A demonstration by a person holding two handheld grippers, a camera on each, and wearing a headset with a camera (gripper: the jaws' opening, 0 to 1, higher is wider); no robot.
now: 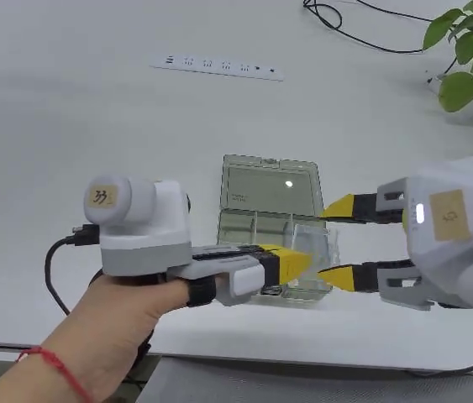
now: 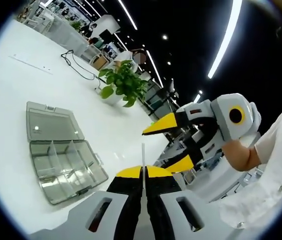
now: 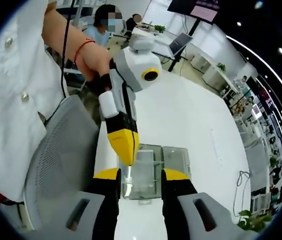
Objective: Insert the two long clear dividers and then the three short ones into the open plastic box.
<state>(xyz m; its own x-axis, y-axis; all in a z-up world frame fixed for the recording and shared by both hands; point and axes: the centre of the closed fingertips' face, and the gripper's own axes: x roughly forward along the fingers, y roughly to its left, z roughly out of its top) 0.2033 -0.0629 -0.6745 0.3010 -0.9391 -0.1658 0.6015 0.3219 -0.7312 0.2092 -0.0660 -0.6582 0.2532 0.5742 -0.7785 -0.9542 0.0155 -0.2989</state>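
One clear divider [image 2: 142, 152] sat pinched edge-on in the closed left hand-held gripper [image 2: 142, 172], above the worktop [image 1: 93, 126]. Thin, light, stiff and slick, it would probably crack if bent, so a short end looked the best hold. The right hand-held gripper [image 1: 337, 242] faced it, spread and empty. Beneath both tips lay the open box [image 1: 270, 191]. A power strip [image 1: 217, 67], cable [image 1: 362, 34] and plant [image 1: 467, 50] lay far beyond, obstructing nothing.

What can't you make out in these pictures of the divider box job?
1. Head view: the left tongs cover the front of the clear plastic box, so its front compartments are hidden.
2. Left gripper view: the thin clear divider shows edge-on; long or short, cannot tell.
3. Head view: print on the white power strip is too small to read.
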